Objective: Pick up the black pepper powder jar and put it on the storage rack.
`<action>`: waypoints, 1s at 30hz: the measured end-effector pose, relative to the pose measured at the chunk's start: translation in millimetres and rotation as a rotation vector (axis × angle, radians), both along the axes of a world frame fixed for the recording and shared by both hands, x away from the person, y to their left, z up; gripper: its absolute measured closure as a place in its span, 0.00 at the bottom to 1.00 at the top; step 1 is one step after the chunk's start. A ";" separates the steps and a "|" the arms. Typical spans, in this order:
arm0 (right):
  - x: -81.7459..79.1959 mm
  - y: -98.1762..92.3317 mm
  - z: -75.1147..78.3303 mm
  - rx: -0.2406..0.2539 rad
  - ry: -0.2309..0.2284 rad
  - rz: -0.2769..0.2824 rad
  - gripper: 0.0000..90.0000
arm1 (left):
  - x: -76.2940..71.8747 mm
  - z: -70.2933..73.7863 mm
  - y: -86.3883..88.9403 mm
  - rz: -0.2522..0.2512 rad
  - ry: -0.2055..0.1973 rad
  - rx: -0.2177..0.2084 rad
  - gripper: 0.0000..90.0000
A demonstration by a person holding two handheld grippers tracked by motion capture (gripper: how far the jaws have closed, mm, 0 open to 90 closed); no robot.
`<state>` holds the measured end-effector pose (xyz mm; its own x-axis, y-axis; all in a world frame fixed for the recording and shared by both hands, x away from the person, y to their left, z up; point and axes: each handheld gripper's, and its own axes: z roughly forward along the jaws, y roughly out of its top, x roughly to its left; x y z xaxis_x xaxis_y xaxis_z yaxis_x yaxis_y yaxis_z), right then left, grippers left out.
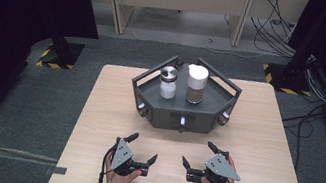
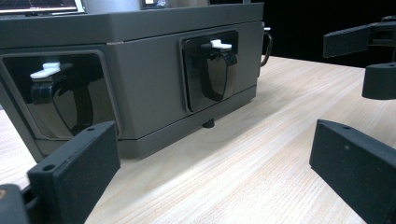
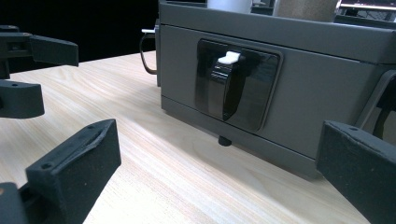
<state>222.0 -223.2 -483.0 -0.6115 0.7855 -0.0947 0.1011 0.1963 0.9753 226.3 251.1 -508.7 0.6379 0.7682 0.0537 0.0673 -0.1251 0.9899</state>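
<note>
A dark grey angular stand (image 1: 174,116) with a rail sits at the table's middle back. On it stand a shaker with a metal cap and white contents (image 1: 168,83) and a taller shaker with a white cap and brown contents (image 1: 196,84). My left gripper (image 1: 143,148) rests on the table in front of the stand, open and empty; its jaws frame the stand's wall (image 2: 149,79) and a black knob with a white tab (image 2: 212,70). My right gripper (image 1: 198,153) lies beside it, open and empty, facing another such knob (image 3: 233,86).
The light wooden table (image 1: 264,140) has bare room left and right of the stand. Each gripper view shows the other gripper off to the side: the right gripper (image 2: 373,60) and the left gripper (image 3: 23,70). Desks, cables and dark curtains stand beyond the table.
</note>
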 end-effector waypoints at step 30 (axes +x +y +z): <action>-2.2 -1.9 2.2 0.005 -0.004 -0.012 0.00 | -0.4 -0.1 0.1 0.002 -0.001 0.000 0.01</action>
